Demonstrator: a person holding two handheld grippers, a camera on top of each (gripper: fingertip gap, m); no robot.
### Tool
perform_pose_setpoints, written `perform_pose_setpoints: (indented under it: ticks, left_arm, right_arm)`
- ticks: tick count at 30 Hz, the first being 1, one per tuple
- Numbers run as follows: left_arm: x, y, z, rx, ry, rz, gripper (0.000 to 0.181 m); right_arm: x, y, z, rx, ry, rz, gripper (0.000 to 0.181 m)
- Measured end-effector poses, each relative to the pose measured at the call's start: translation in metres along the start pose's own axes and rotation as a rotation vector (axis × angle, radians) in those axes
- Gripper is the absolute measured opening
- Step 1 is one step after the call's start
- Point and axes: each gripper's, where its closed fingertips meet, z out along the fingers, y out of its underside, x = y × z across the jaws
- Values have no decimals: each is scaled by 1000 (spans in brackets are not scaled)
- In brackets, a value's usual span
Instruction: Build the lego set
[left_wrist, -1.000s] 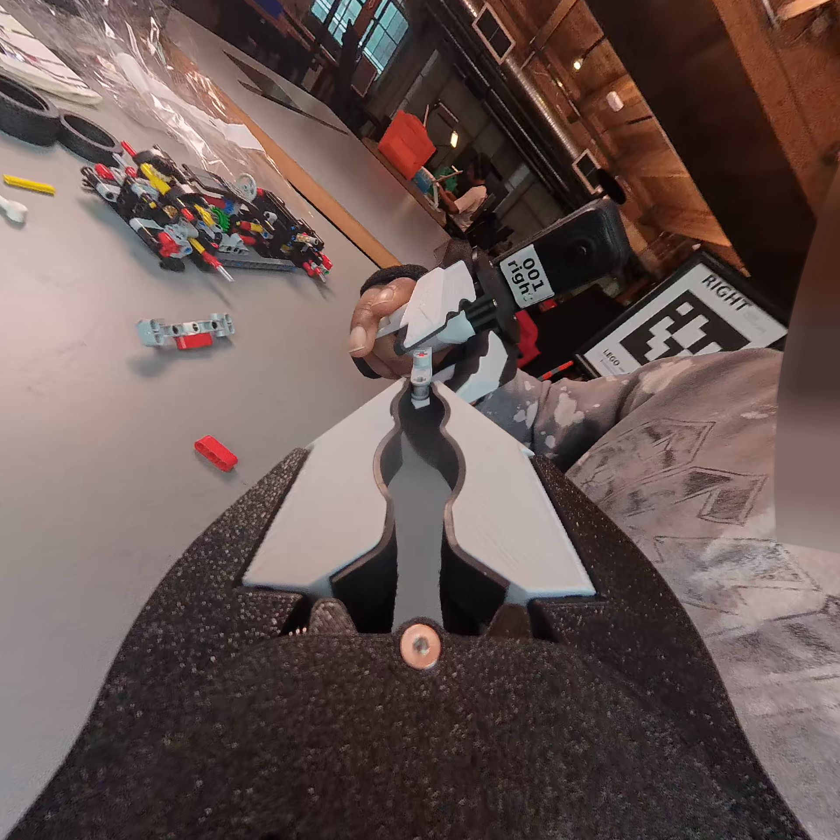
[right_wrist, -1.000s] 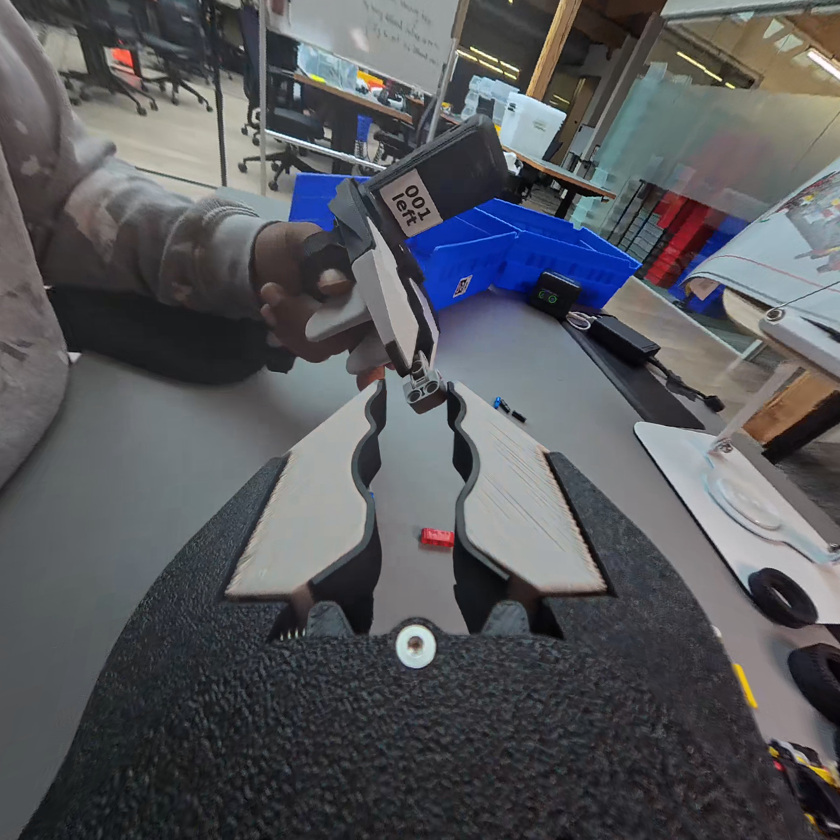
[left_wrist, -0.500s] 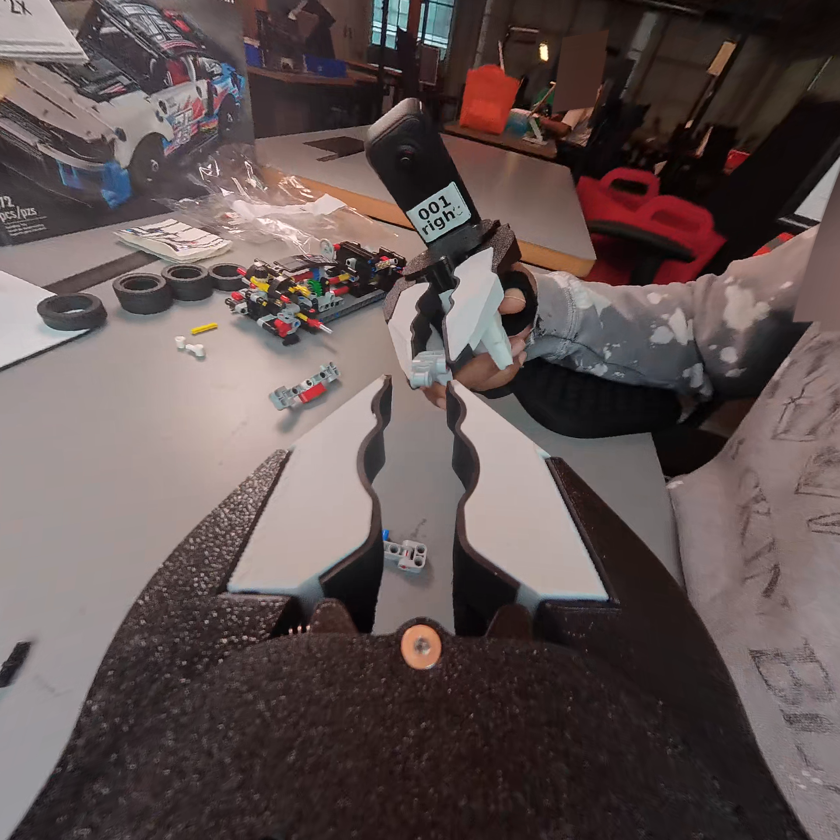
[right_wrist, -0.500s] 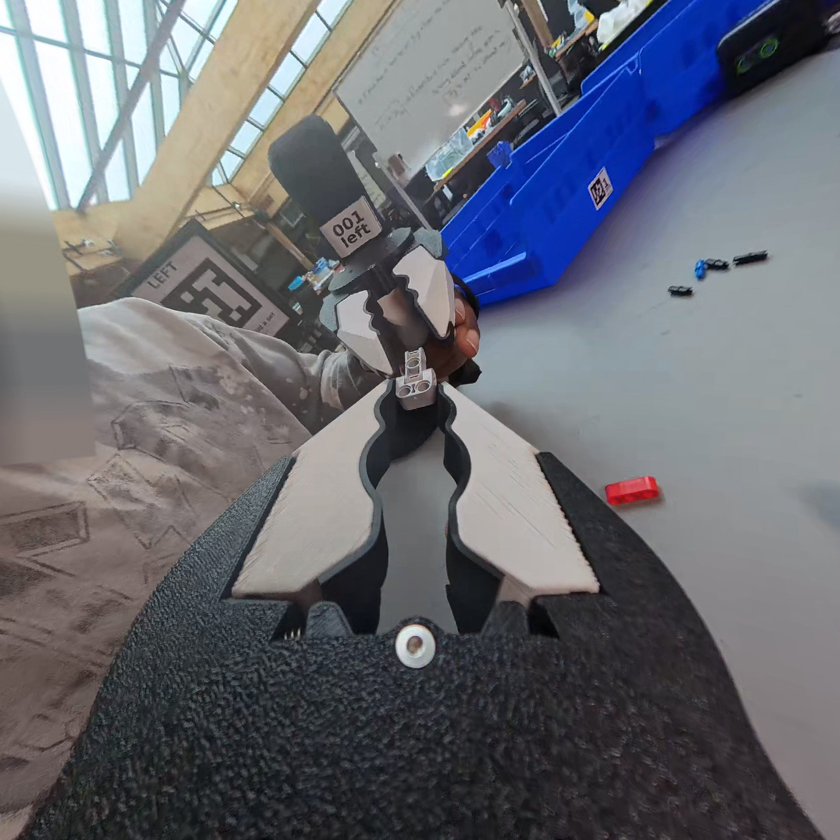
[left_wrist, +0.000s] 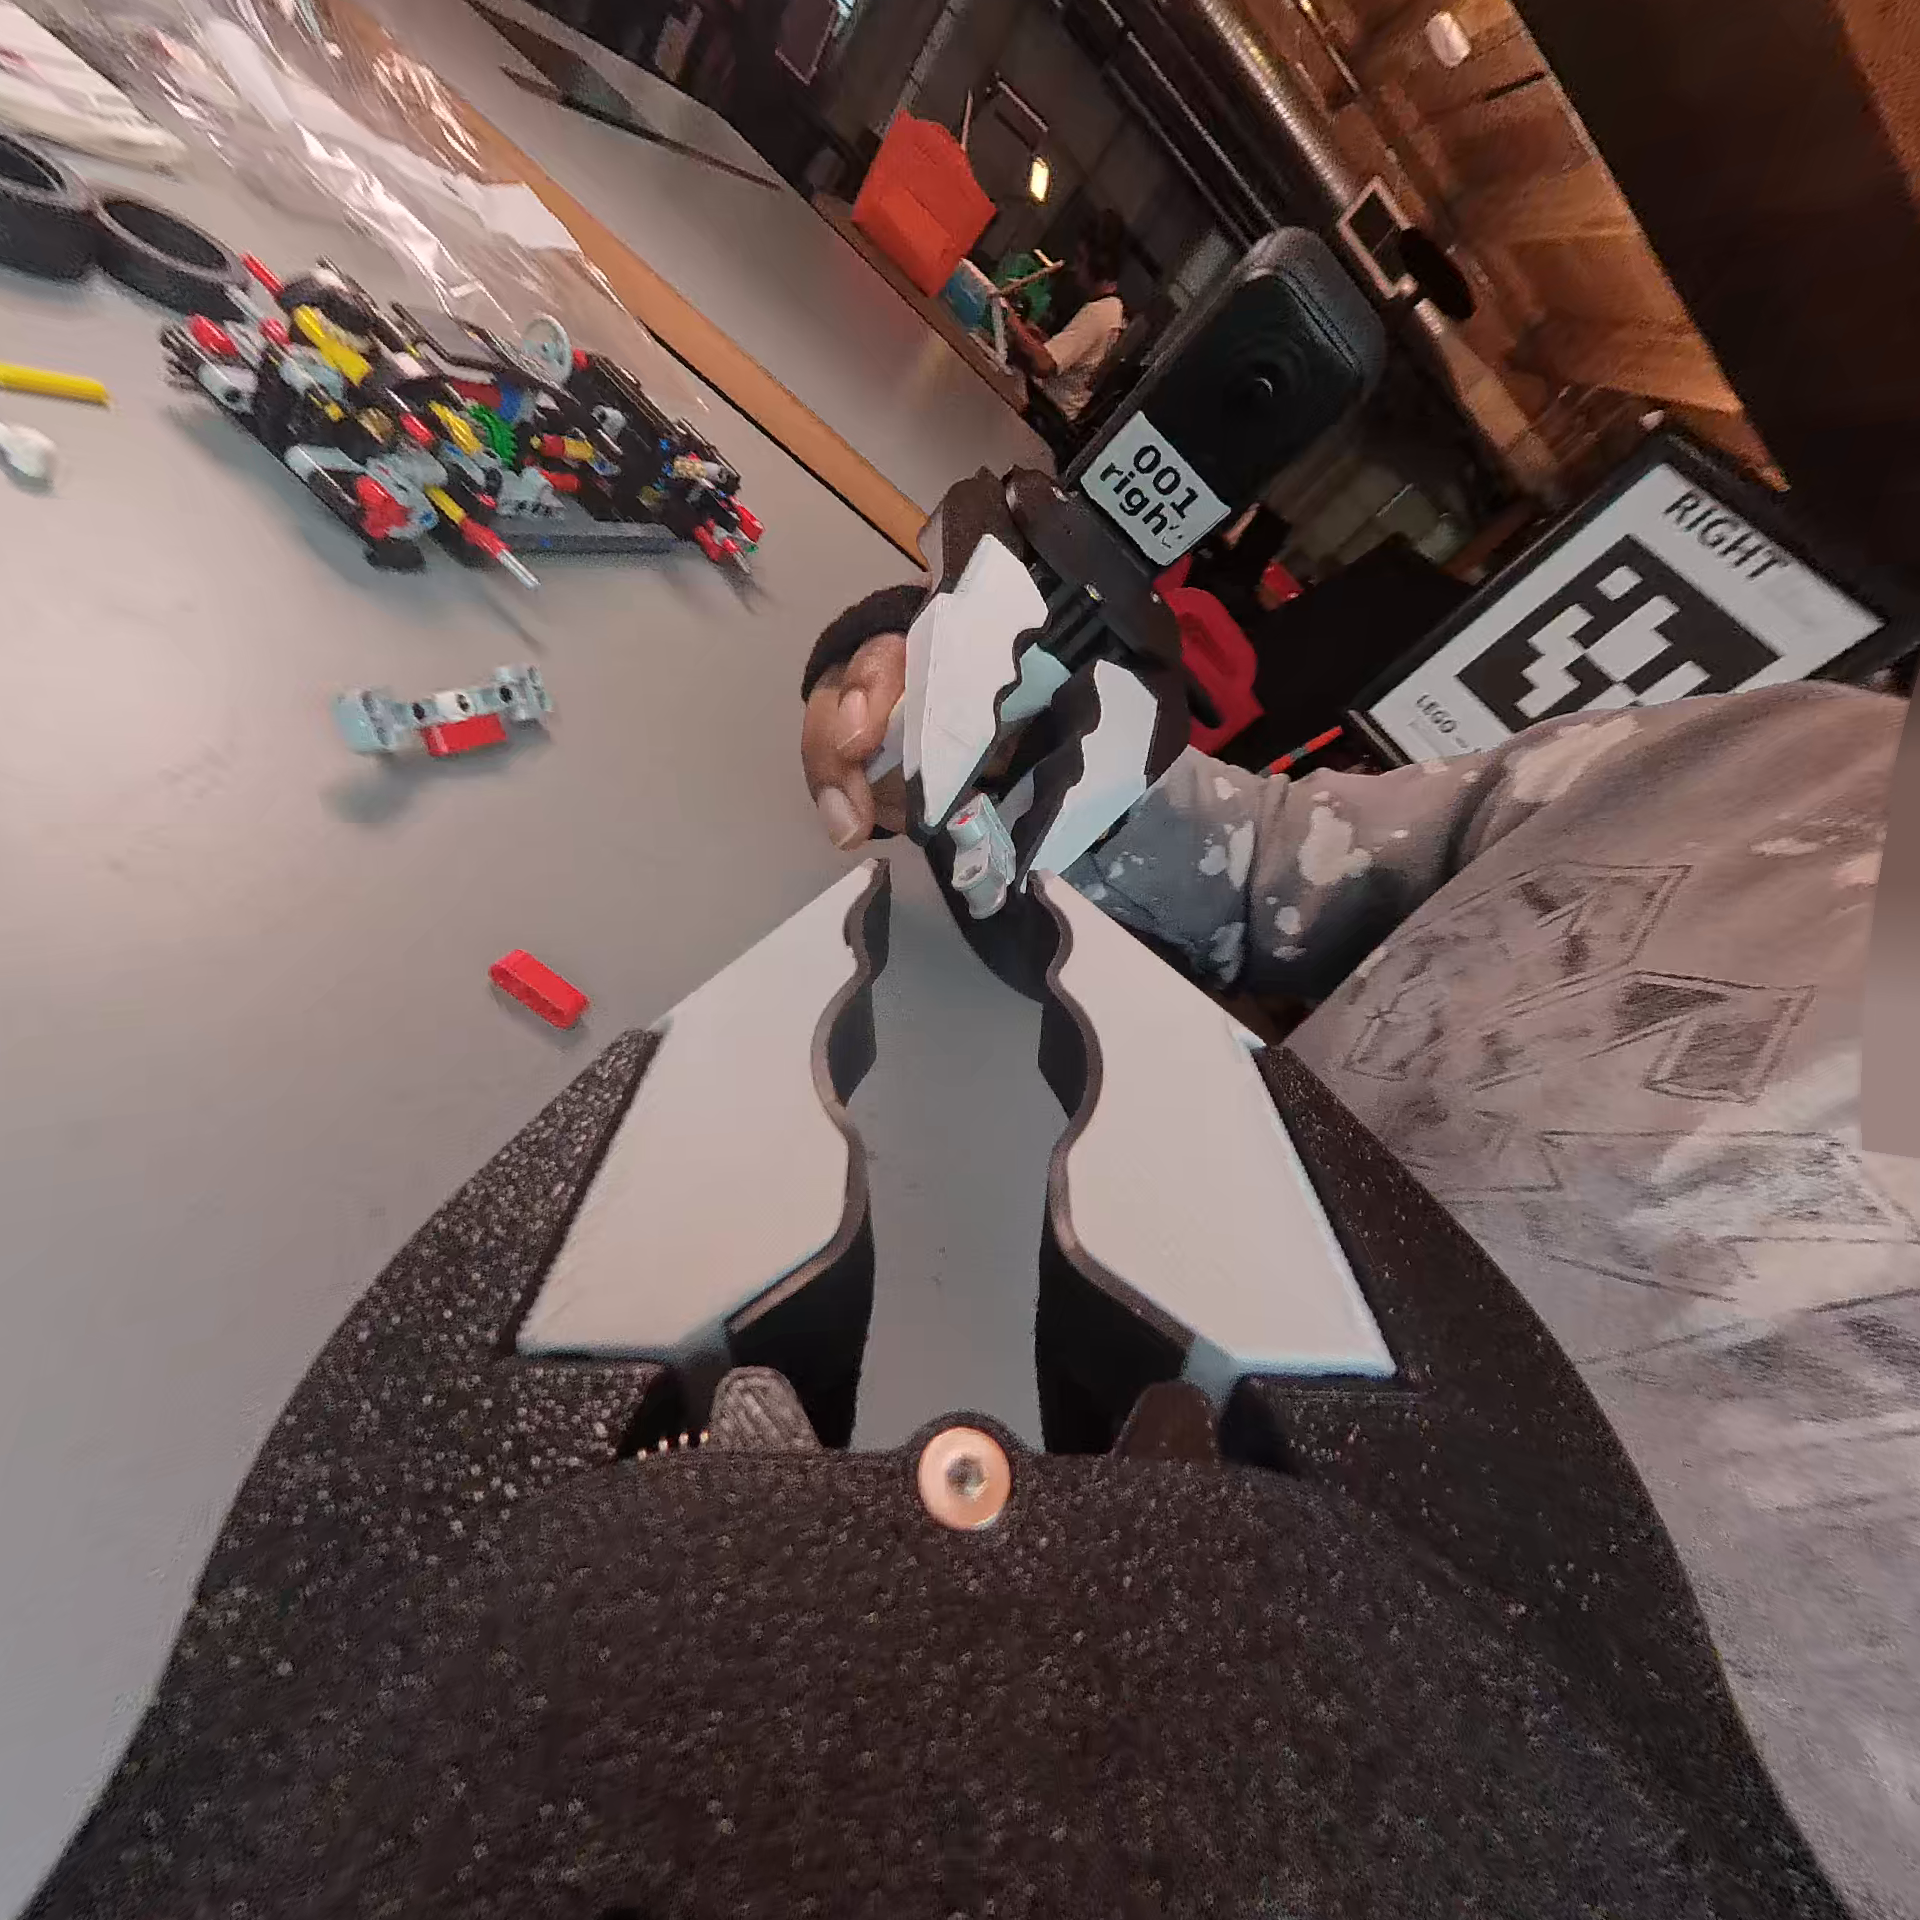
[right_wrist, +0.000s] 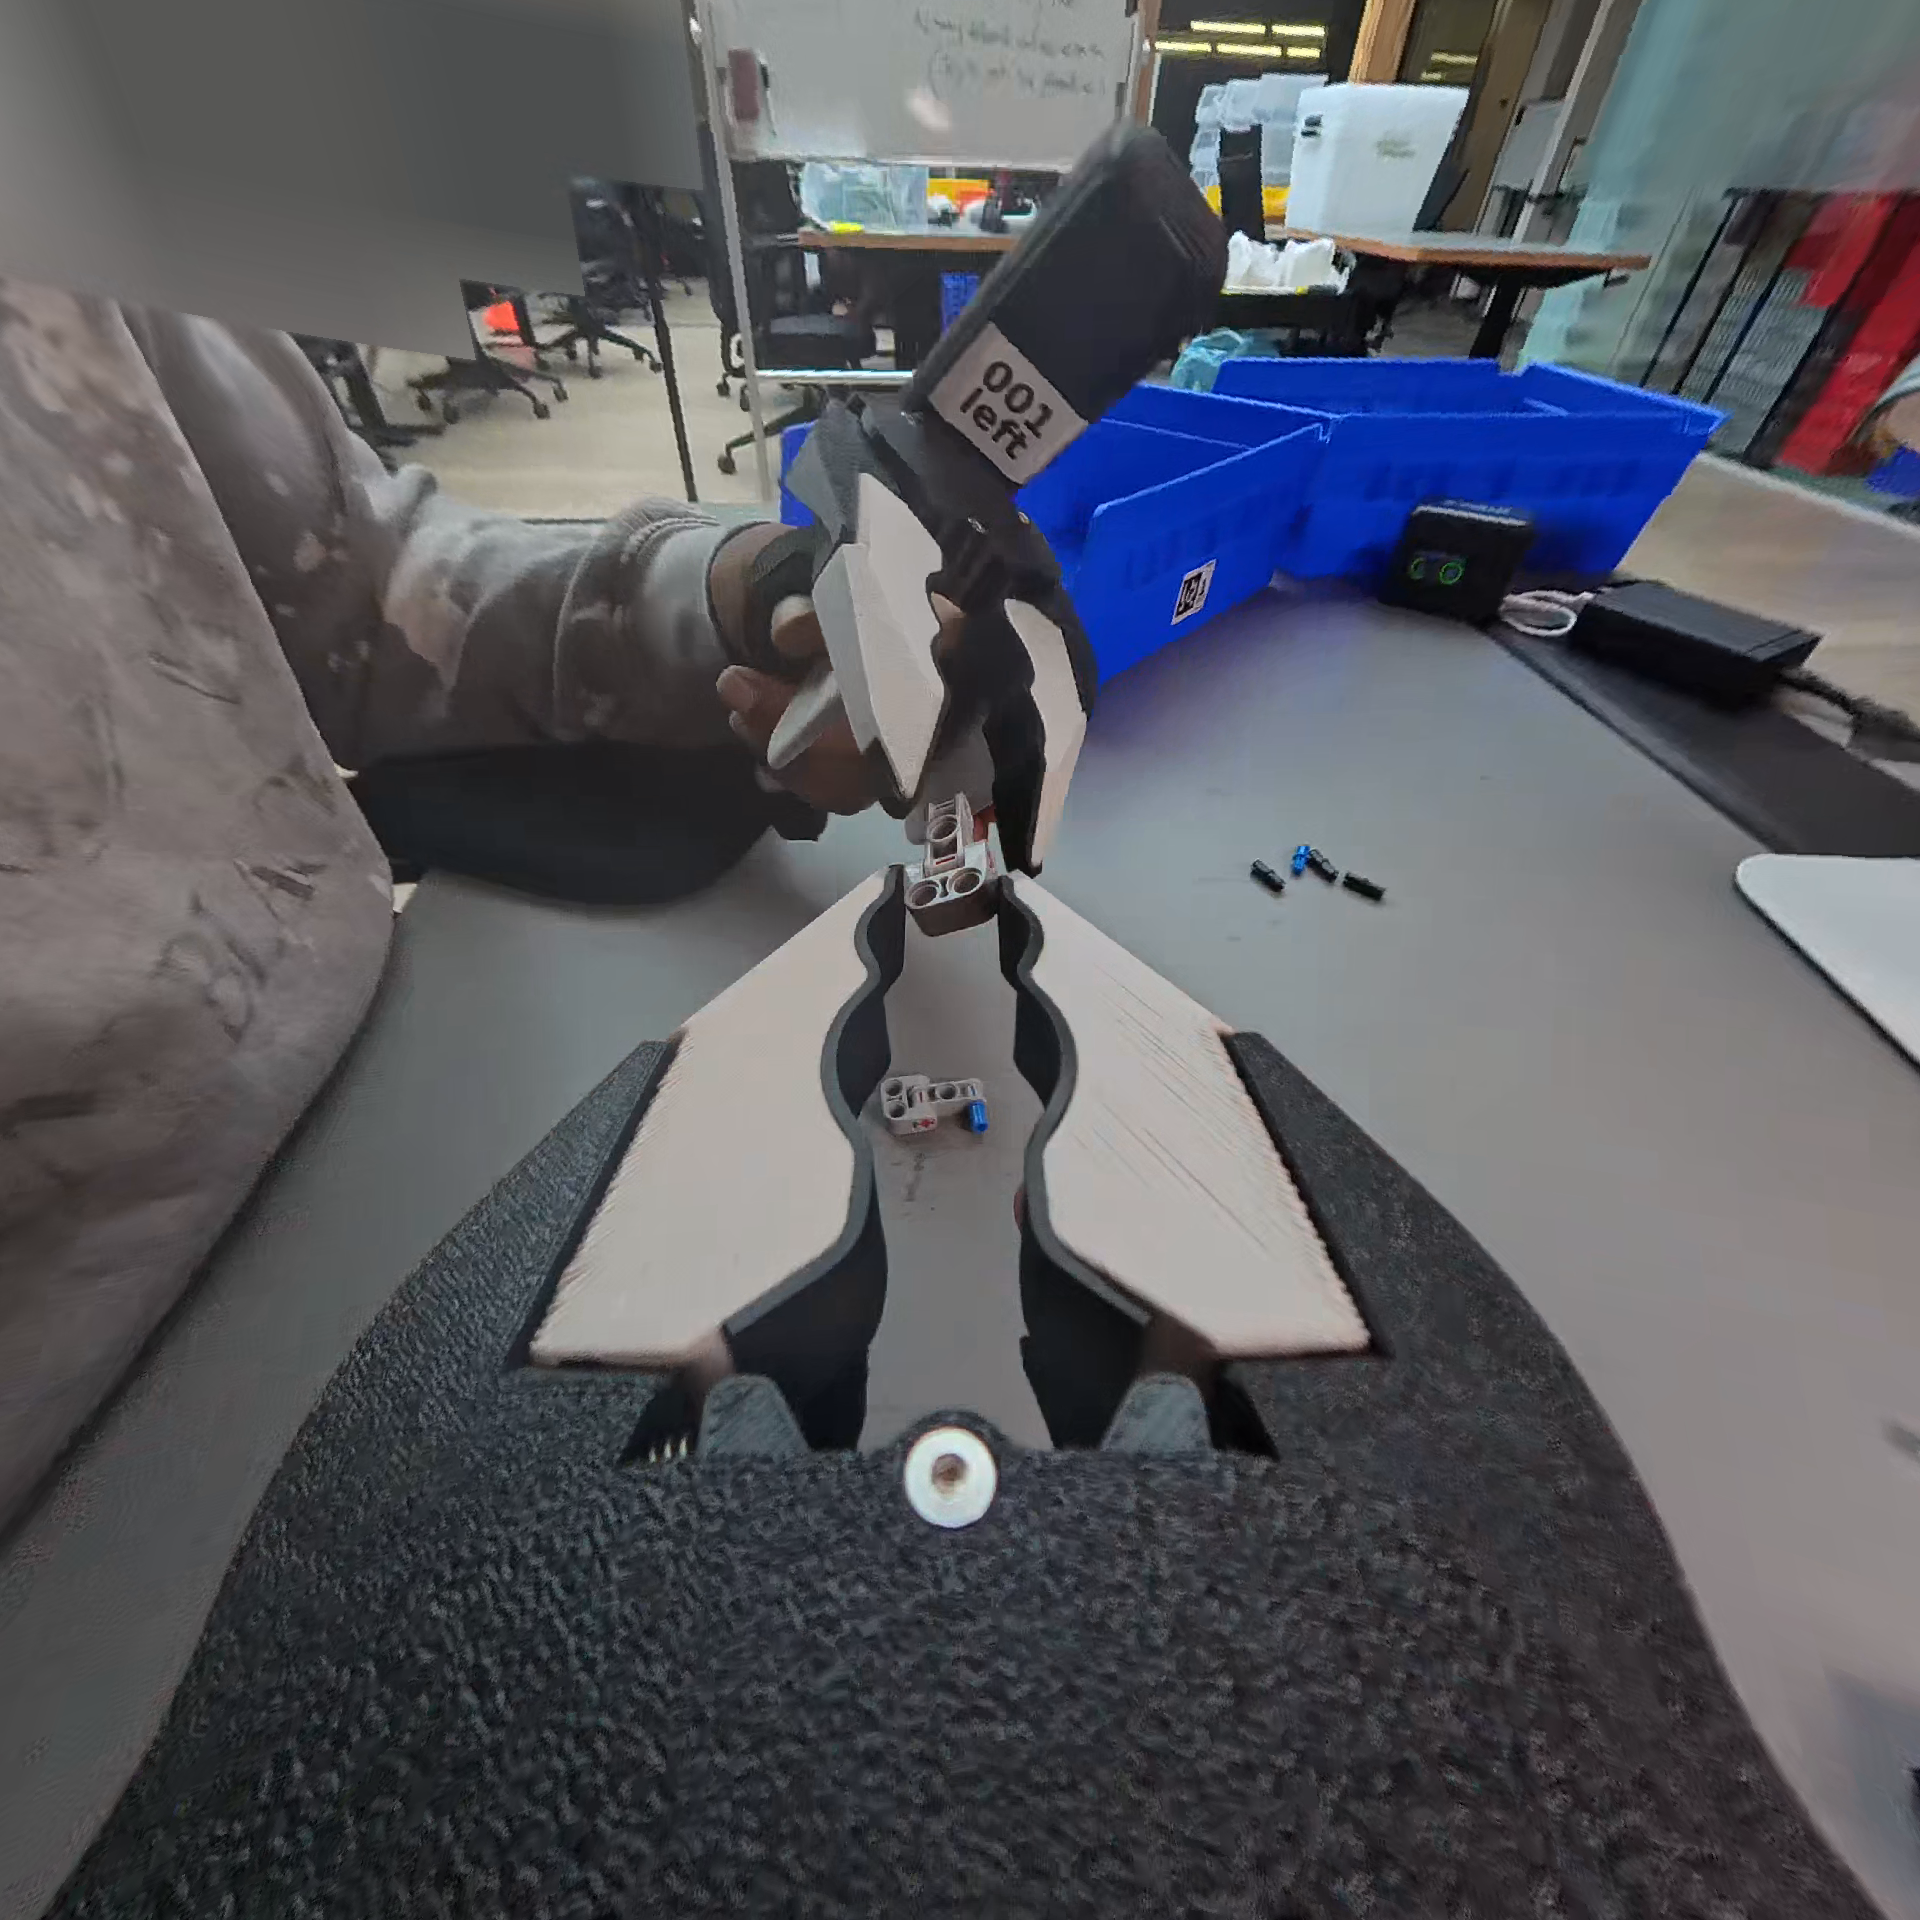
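Rolled sideways since half a second ago, leaving the surface (left_wrist: 208, 935) slanted across the left wrist view. Shows the left gripper (left_wrist: 961, 873) with jaws open, gripping nothing. Finds the right gripper (left_wrist: 977, 821) just beyond at 12 o'clock, pinching a grey connector piece (left_wrist: 975, 857), with its lower end between the open tips and apart from both. Places a red beam (left_wrist: 538, 989) on the surface at 9 o'clock, a grey-and-red subassembly (left_wrist: 442, 712) at 10 o'clock, and the partly built car chassis (left_wrist: 457, 447) farther out the same way, with tyres (left_wrist: 156, 249) and a yellow axle (left_wrist: 52, 382) near the left edge.

Moves on to the right wrist view. Shows the right gripper (right_wrist: 948, 883) with jaws closed on the grey connector piece (right_wrist: 945, 888), held above the surface. Meets the left gripper (right_wrist: 971, 831) at 12 o'clock, tips on either side of the piece's upper end. Cannot tell from here about contact. Takes in a small grey piece with a blue pin (right_wrist: 930, 1103) lying on the surface below the jaws, loose black and blue pins (right_wrist: 1314, 871) at 2 o'clock, and blue bins (right_wrist: 1351, 468) farther back at 1 o'clock.
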Motion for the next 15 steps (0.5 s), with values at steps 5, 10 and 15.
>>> perform_pose_setpoints:
  ticks: [5, 10, 15]
  left_arm:
    - [7, 5, 4, -19, 68, -60, 7]
    - [8, 6, 4, -22, 78, -59, 13]
    - [11, 7, 5, -23, 98, -68, 6]
  right_arm:
    - [-6, 2, 1, -27, 33, -167, 15]
    - [-7, -3, -1, -12, 57, -229, 15]
    - [-6, -2, -2, -20, 69, -254, 15]
